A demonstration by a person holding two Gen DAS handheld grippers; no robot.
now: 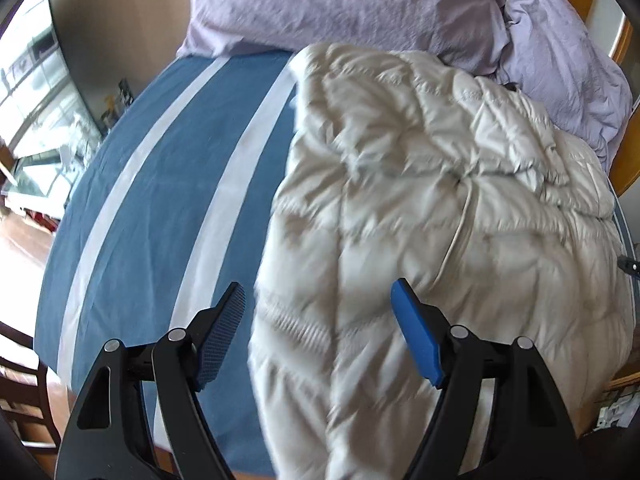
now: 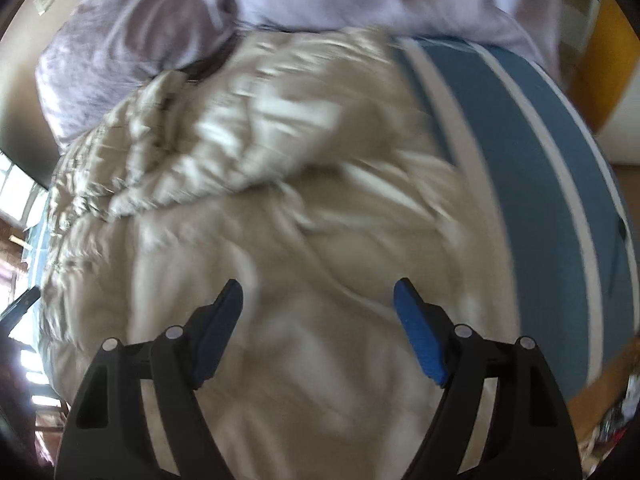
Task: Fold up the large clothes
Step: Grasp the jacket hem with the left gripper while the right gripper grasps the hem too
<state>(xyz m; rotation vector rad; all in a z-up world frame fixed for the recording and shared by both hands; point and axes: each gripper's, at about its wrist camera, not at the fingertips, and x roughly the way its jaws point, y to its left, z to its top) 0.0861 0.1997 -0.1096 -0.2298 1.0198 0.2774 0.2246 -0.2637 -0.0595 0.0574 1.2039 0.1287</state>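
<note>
Smeared by motion across the right wrist view: cream quilted puffer jacket (image 2: 256, 184), seams unreadable. Cut off by the lower edge in the left wrist view: same jacket's hem (image 1: 360, 420). Covered under the jacket: part of the blue white-striped bedsheet (image 1: 160, 184). Cropped at the top: lilac crumpled pillow (image 1: 340, 4).

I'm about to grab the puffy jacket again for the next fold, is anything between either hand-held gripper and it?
Nothing visible. The left hand-held gripper and right hand-held gripper both stand open just above the cream quilted jacket, with no object across either gap. The lilac pillows lie beyond it, at the head of the striped bed sheet.
</note>
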